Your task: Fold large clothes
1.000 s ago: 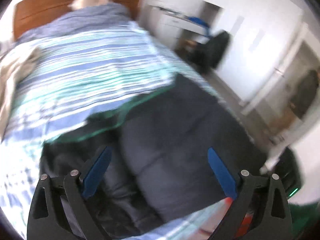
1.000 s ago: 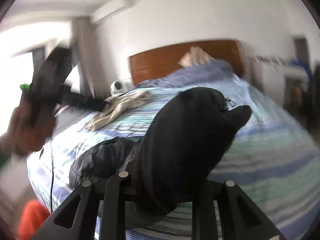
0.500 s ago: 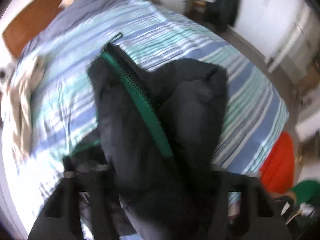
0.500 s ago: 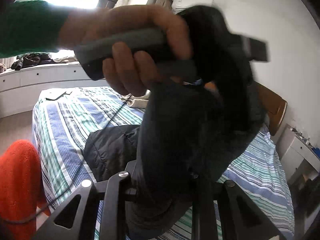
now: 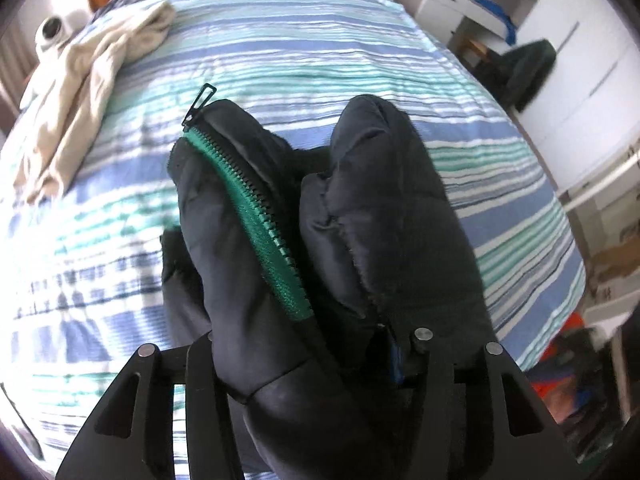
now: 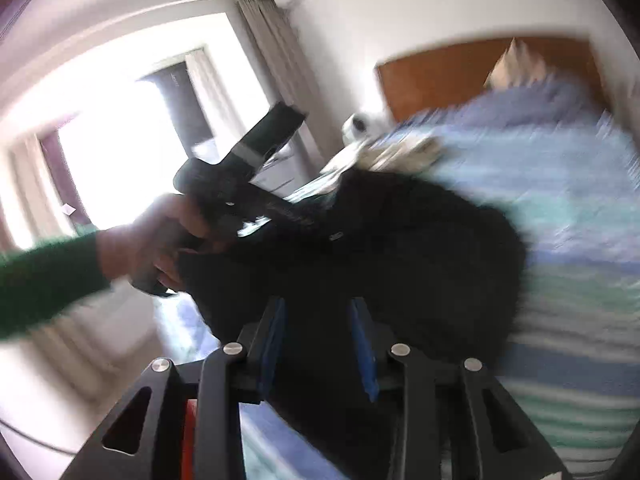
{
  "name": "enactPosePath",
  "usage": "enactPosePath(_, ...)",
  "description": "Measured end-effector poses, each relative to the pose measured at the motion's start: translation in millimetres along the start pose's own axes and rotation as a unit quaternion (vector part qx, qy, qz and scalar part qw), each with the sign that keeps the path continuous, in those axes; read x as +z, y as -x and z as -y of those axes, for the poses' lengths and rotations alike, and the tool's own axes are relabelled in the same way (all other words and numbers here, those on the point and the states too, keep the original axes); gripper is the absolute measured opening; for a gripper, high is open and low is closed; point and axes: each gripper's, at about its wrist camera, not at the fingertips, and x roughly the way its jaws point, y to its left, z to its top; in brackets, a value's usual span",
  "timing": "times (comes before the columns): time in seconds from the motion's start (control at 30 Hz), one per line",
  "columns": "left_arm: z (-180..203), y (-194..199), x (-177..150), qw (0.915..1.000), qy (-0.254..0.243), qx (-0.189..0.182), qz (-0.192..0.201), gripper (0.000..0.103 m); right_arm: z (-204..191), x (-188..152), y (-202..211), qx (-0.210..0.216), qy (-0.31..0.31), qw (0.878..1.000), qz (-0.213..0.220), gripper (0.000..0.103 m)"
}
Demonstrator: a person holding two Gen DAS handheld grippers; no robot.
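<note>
A striped blue, teal and white bed (image 5: 320, 52) fills the room, with a beige garment (image 5: 84, 80) crumpled near its headboard. A black padded jacket (image 5: 384, 216) with a green zipper (image 5: 256, 216) hangs bunched over the bed. The left gripper (image 5: 312, 364) has reopened slightly yet clamps the jacket between its fingers; the right gripper (image 6: 318, 344) has been opening, blue fingers (image 6: 362, 344) parted around jacket fabric, contact unclear.

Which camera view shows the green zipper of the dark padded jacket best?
The left wrist view: the green zipper runs sharp and unhidden along the dark padded jacket, with its black pull at the top. The right wrist view is blurred and shows only dark jacket fabric; no zipper can be made out there.
</note>
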Motion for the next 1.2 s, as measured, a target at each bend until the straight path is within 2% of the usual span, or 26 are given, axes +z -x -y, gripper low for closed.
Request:
enactPosePath(0.03, -5.9, -1.2, -1.2, 1.0, 0.007, -0.002, -0.001, 0.053, 2.7, -6.0, -30.4, 0.015, -0.014, 0.999, -0.036, 0.034)
enactPosePath(0.07, -13.2, -4.4, -2.3, 0.9999, 0.015, 0.0, -0.005, 0.054, 6.8, -9.2, -42.6, 0.015, -0.021, 0.998, -0.053, 0.032)
enactPosePath(0.13, -30.3, -14.7, -8.6, 0.9992, 0.035, 0.006, -0.021, 0.063, 16.5, -23.2, -81.8, -0.003, -0.034, 0.994, -0.1, 0.03)
enactPosePath(0.27, -63.0, -40.4, -20.9, 0.995, 0.093, 0.001, -0.036, 0.067, 15.6, -31.9, -117.0, -0.043, -0.017, 0.989, -0.139, 0.026)
enactPosePath(0.33, -80.2, -55.9, -28.5, 0.9898, 0.137, -0.018, -0.032, 0.07, 12.5, -33.4, -129.9, -0.063, -0.003, 0.987, -0.149, 0.026)
enactPosePath(0.4, -96.4, -68.8, -38.2, 0.9808, 0.185, -0.057, -0.022, 0.07, 10.0, -32.4, -133.9, -0.07, -0.002, 0.985, -0.155, 0.026)
enactPosePath(0.47, -102.5, -72.2, -44.8, 0.976, 0.201, -0.084, -0.01, 0.07, 9.6, -23.8, -126.2, -0.054, -0.013, 0.985, -0.163, 0.026)
enactPosePath(0.57, -108.3, -73.6, -54.4, 0.9715, 0.213, -0.104, 0.008, 0.07, 16.4, -4.2, -105.7, -0.04, -0.034, 0.986, -0.158, 0.026)
enactPosePath(0.63, -115.3, -77.3, -59.3, 0.9671, 0.224, -0.121, 0.012, 0.07, 33.1, 26.4, -89.1, -0.056, -0.053, 0.989, -0.128, 0.027)
enactPosePath(0.77, -116.4, -82.5, -61.4, 0.964, 0.228, -0.135, 0.016, 0.07, 61.6, 88.8, -106.3, -0.095, -0.053, 0.989, -0.101, 0.029)
enactPosePath(0.83, -115.3, -84.5, -63.0, 0.9645, 0.226, -0.135, 0.019, 0.07, 68.8, 115.0, -133.2, -0.098, -0.045, 0.988, -0.114, 0.029)
enactPosePath(0.9, -115.5, -87.4, -64.5, 0.9644, 0.224, -0.138, 0.021, 0.07, 77.5, 126.6, -178.4, -0.09, -0.051, 0.983, -0.152, 0.029)
enactPosePath(0.97, -121.0, -92.6, -66.9, 0.9645, 0.225, -0.136, 0.021, 0.07, 94.9, 113.9, -235.2, -0.089, -0.072, 0.967, -0.226, 0.026)
enactPosePath(1.0, -121.4, -95.7, -65.8, 0.9657, 0.226, -0.127, 0.02, 0.069, 98.5, 106.9, -250.0, -0.104, -0.069, 0.961, -0.246, 0.025)
enactPosePath(1.07, -129.4, -97.5, -66.6, 0.9643, 0.233, -0.124, 0.017, 0.068, 98.5, 102.5, -278.4, -0.144, -0.062, 0.951, -0.266, 0.023)
enactPosePath(1.13, -135.9, -102.6, -66.9, 0.9625, 0.24, -0.127, 0.013, 0.067, 98.6, 99.2, -291.2, -0.165, -0.052, 0.945, -0.277, 0.023)
enactPosePath(1.2, -138.7, -105.6, -68.3, 0.9614, 0.244, -0.127, 0.009, 0.067, 99.9, 93.4, -286.1, -0.172, -0.053, 0.943, -0.28, 0.022)
